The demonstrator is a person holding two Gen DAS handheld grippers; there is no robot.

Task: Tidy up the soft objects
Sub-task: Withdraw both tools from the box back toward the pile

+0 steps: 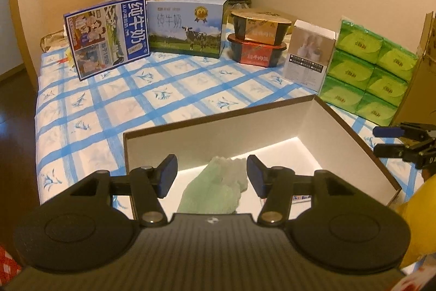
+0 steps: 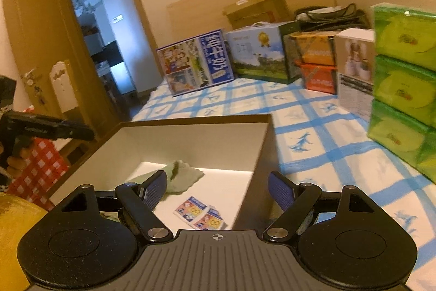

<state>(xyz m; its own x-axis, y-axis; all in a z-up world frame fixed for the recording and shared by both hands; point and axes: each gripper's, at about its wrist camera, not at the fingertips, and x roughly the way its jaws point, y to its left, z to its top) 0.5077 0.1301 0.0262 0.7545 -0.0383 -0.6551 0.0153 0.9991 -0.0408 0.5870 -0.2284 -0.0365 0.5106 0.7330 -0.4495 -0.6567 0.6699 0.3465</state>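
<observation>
An open box [image 1: 340, 122] with white inside walls stands on the bed; it also shows in the right wrist view [image 2: 196, 138]. A pale green soft cloth [image 1: 218, 187] lies on its floor, also seen in the right wrist view [image 2: 179, 176]. My left gripper [image 1: 212, 176] is open over the box, its pads on either side of the cloth and apart from it. My right gripper [image 2: 216, 191] is open and empty above the box's right wall. It appears at the right edge of the left wrist view [image 1: 395, 141]. A small printed packet [image 2: 200, 213] lies in the box.
Two milk cartons [image 1: 109, 37] [image 1: 188, 26], two stacked food bowls [image 1: 259, 37], a white box [image 1: 308, 53] and a green tissue pack [image 1: 368, 72] line the back and right of the blue checked bed sheet [image 1: 109, 105]. A doorway [image 2: 100, 40] opens at left.
</observation>
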